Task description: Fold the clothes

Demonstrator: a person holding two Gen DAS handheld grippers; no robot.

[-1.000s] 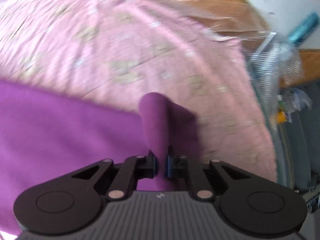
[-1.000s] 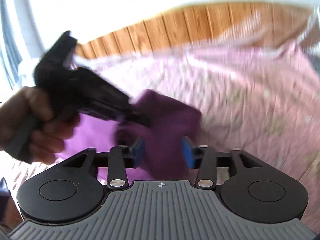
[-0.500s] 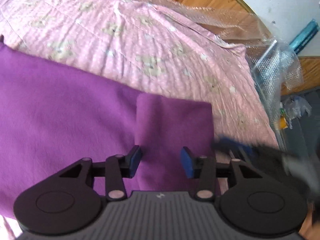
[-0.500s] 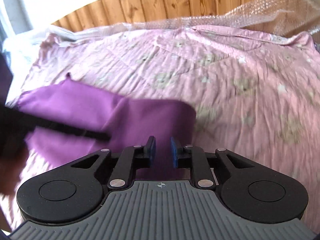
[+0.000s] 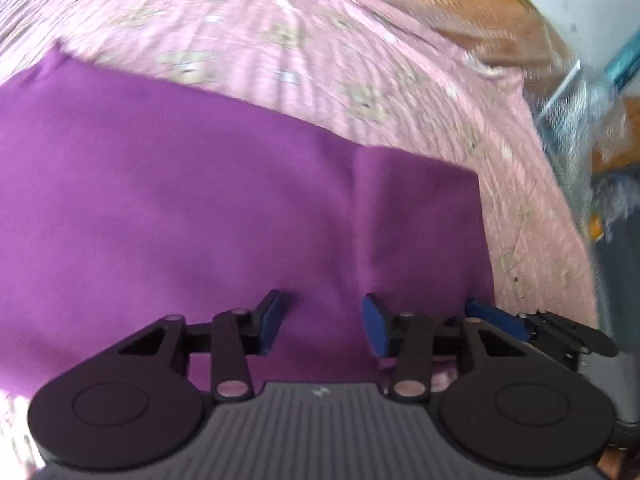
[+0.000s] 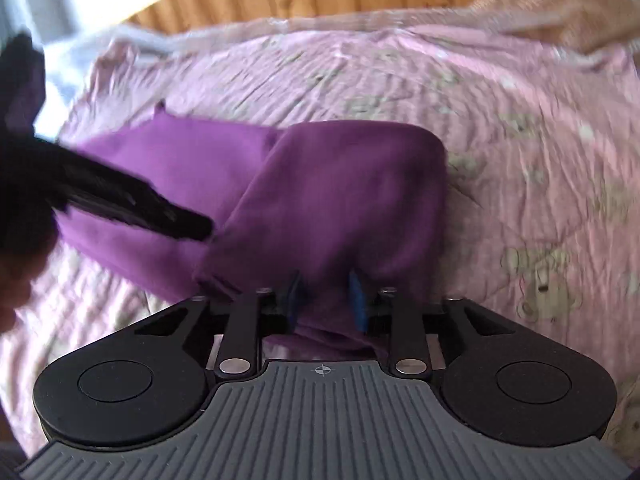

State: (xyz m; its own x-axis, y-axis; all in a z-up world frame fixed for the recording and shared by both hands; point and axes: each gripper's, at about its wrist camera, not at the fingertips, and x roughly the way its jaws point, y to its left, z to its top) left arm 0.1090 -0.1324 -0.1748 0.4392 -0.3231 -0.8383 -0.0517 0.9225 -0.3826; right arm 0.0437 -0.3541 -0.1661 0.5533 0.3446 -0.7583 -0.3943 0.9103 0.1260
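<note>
On the pink bedspread point(image 6: 520, 128) lies the purple garment point(image 5: 180, 200), one end folded over itself (the flap nearest the right claw point(image 6: 326, 298), which grasps its edge), while the left claw point(image 5: 322, 326) hovers above it, released.

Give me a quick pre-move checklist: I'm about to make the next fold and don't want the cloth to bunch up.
1. Left gripper free of cloth: ok, jaws apart above the purple garment.
2. Right gripper holding firmly: cannot tell; cloth sits between its pads, but a pinch isn't clear.
3. Folded flap laid over the garment's end: ok.
4. Garment body smooth on the pink bedspread: ok, no creases show, though the view is blurred.
5. Room between the two grippers: cannot tell; they overlap in the left wrist view.
</note>
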